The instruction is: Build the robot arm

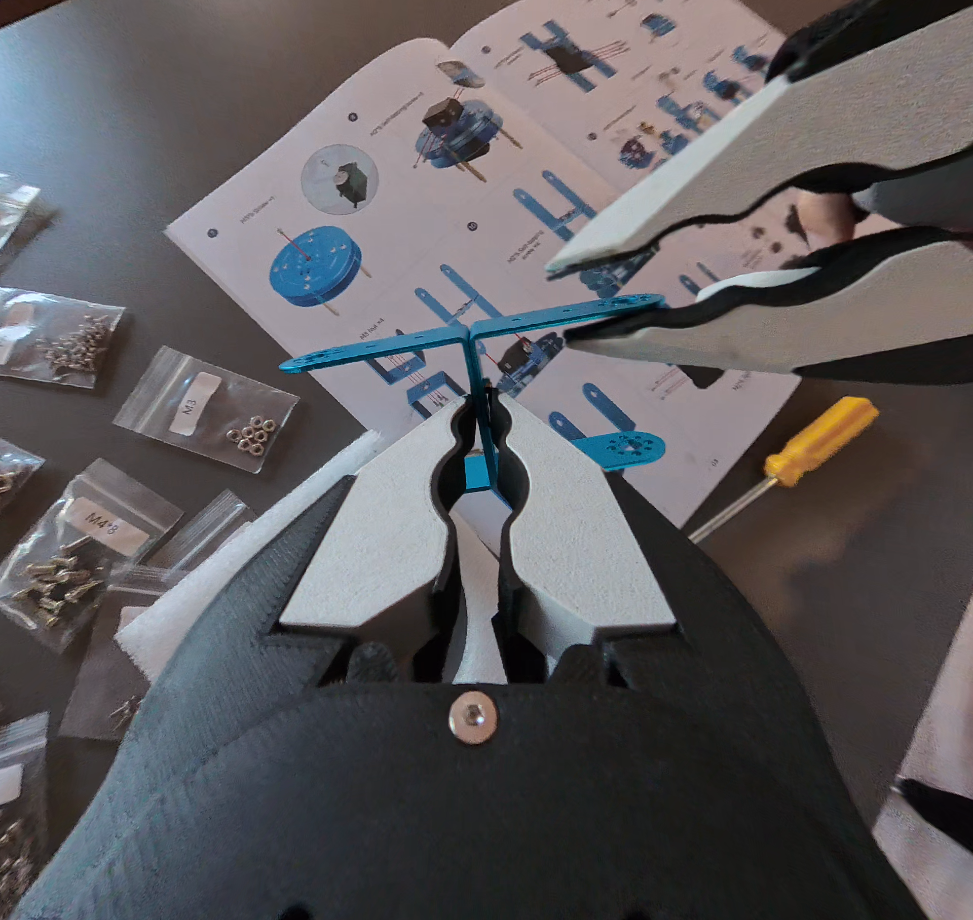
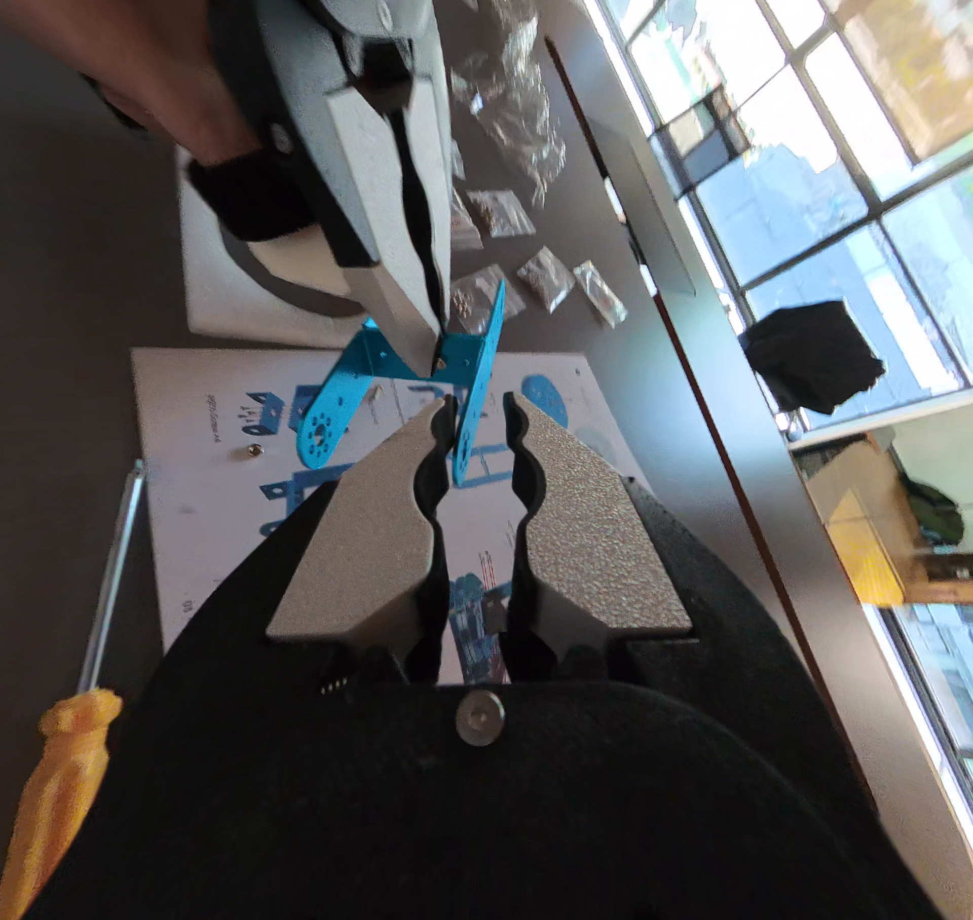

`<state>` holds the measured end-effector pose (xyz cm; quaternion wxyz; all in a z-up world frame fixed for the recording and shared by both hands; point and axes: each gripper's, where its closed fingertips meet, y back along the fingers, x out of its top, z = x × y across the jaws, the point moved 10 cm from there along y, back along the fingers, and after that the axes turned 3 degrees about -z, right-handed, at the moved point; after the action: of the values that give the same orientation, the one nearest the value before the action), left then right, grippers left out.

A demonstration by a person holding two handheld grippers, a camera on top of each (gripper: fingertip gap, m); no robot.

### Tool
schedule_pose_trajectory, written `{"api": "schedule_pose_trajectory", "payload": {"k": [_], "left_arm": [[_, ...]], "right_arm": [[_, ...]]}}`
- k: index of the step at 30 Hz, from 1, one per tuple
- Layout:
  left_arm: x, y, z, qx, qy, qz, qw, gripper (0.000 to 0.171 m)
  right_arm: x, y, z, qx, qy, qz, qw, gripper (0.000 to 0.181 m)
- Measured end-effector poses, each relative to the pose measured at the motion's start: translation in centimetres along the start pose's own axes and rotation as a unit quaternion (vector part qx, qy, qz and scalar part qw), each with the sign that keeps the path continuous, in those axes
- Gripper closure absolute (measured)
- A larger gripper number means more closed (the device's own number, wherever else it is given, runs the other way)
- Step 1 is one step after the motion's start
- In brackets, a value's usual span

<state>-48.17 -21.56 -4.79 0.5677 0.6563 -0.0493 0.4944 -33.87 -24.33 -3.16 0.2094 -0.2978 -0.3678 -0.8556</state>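
Observation:
My left gripper [image 1: 482, 400] is shut on the upright web of a blue metal bracket assembly [image 1: 379, 350], two U-shaped pieces back to back with holed arms that spread left and right. It holds them above an open instruction booklet [image 1: 368, 158]. My right gripper [image 1: 561, 301] reaches in from the right, open, with the end of the right-hand arm between its fingers and lying on the lower one. In the right wrist view the right gripper [image 2: 476, 402] is open around that arm of the bracket [image 2: 337, 410]. The left gripper [image 2: 439, 358] comes down from above, with a person's hand behind it.
A yellow-handled screwdriver [image 1: 821, 439] lies right of the booklet and also shows in the right wrist view [image 2: 58, 768]. Clear bags of nuts [image 1: 205, 408] and screws [image 1: 68, 568] lie on the dark table at left. White foam [image 1: 263, 552] sits beneath my left gripper. A small nut [image 2: 254, 451] lies on the booklet [image 2: 210, 526]. My right fingertips sit around 4 cm from my left ones.

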Motion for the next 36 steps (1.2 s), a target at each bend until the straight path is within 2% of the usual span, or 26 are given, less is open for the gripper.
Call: {"api": "schedule_pose_trajectory", "payload": {"k": [2, 4, 5, 8, 11, 14, 16, 18, 20, 24, 26, 27, 29, 34, 36], "left_arm": [[0.5, -0.6, 0.9, 0.042, -0.014, -0.023, 0.999, 0.169], [0.9, -1.1, 1.6, 0.078, -0.027, -0.04, 0.996, 0.168], [1.2, -1.3, 1.8, 0.094, -0.029, -0.042, 0.994, 0.168], [1.9, -1.2, 2.1, 0.124, -0.041, -0.037, 0.991, 0.166], [2.1, 1.1, 1.9, 0.149, -0.036, 0.021, 0.988, 0.142], [0.8, 5.5, 1.3, 0.177, 0.029, 0.121, 0.976, 0.121], [-1.3, 8.2, 1.0, 0.141, 0.117, 0.225, 0.957, 0.122], [-3.0, 9.2, 0.8, 0.039, 0.192, 0.321, 0.927, 0.118], [-3.7, 8.4, 0.7, -0.048, 0.228, 0.361, 0.903, 0.116], [-2.3, 7.0, 1.5, -0.15, 0.223, 0.403, 0.875, 0.123], [-1.4, 6.7, 2.2, -0.179, 0.205, 0.404, 0.873, 0.125], [-1.1, 6.5, 2.4, -0.18, 0.197, 0.399, 0.877, 0.128], [-1.0, 6.3, 2.6, -0.172, 0.179, 0.394, 0.885, 0.145], [-1.7, 6.8, 1.5, -0.173, 0.182, 0.388, 0.887, 0.146], [-2.4, 6.8, 0.6, -0.172, 0.201, 0.376, 0.888, 0.146]], "right_arm": [[-0.7, -1.0, 0.2, -0.005, -0.008, -0.048, 0.999, 0.165], [-0.9, -1.6, 0.0, -0.01, -0.005, -0.072, 0.997, 0.174], [-1.1, -1.9, 0.1, -0.024, 0.001, -0.077, 0.997, 0.18], [-1.4, -2.0, 0.7, -0.048, -0.015, -0.047, 0.998, 0.18], [-2.2, -1.4, 2.1, -0.071, -0.055, -0.009, 0.996, 0.181], [-3.3, -0.7, 3.7, -0.09, -0.117, 0.048, 0.988, 0.181], [-3.6, 0.0, 4.6, -0.095, -0.163, 0.106, 0.976, 0.181], [-3.3, 0.9, 4.9, -0.094, -0.191, 0.171, 0.962, 0.181], [-2.7, 1.8, 4.6, -0.096, -0.2, 0.231, 0.947, 0.181], [-0.7, 2.7, 3.1, -0.1, -0.187, 0.296, 0.931, 0.181], [0.1, 3.0, 2.2, -0.109, -0.166, 0.306, 0.931, 0.181], [0.3, 3.0, 1.8, -0.115, -0.153, 0.308, 0.932, 0.181], [0.7, 3.0, 1.3, -0.124, -0.142, 0.31, 0.932, 0.181], [0.5, 1.6, 1.0, -0.074, -0.133, 0.301, 0.941, 0.177], [0.4, 1.0, 1.0, -0.027, -0.148, 0.294, 0.944, 0.159]]}}
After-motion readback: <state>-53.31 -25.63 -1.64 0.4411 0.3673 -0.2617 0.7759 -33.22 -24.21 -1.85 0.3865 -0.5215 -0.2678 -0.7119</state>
